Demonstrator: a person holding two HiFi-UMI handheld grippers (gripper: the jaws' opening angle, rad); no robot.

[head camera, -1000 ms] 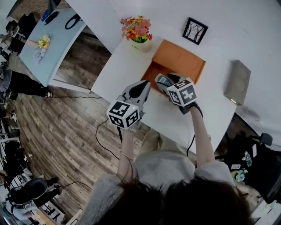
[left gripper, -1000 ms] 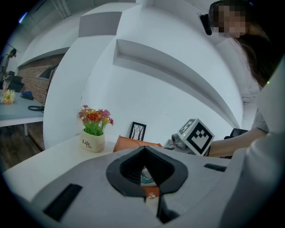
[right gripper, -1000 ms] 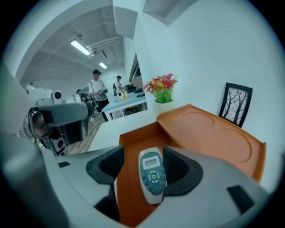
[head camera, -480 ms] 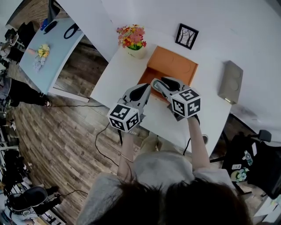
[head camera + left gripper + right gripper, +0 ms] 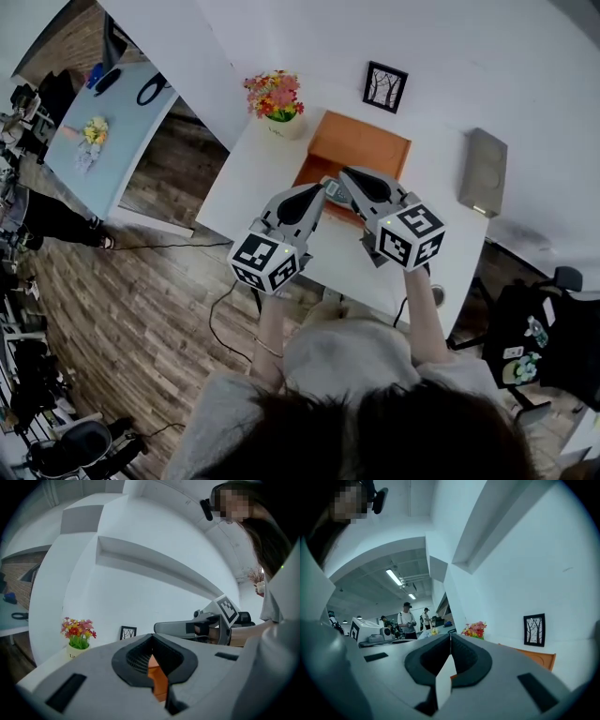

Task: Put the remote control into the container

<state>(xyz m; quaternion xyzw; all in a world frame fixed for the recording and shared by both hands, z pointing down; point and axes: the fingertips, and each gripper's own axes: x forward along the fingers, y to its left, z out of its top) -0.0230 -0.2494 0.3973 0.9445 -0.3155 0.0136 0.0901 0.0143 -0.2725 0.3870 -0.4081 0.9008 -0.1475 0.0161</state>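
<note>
The orange container (image 5: pixel 367 148) lies open on the white table (image 5: pixel 253 178), below the head view's picture frame. At its near end I see a small grey thing (image 5: pixel 331 191), apparently the remote control, half hidden by the gripper tips. My right gripper (image 5: pixel 343 175) hangs over that near end; its jaws are closing and the tips meet with nothing between them (image 5: pixel 450 637). My left gripper (image 5: pixel 314 184) is just left of it, shut and empty (image 5: pixel 151 637). The container's orange edge (image 5: pixel 158 679) shows under the left jaws.
A pot of flowers (image 5: pixel 275 98) and a framed picture (image 5: pixel 385 86) stand at the table's back. A grey box (image 5: pixel 483 172) lies at the right end. A light-blue table (image 5: pixel 103 112) stands off to the left. People (image 5: pixel 407 618) stand far off.
The right gripper was open around the remote in the container; it has pulled back toward me and shut, and the remote stayed behind. The left gripper barely moved.
</note>
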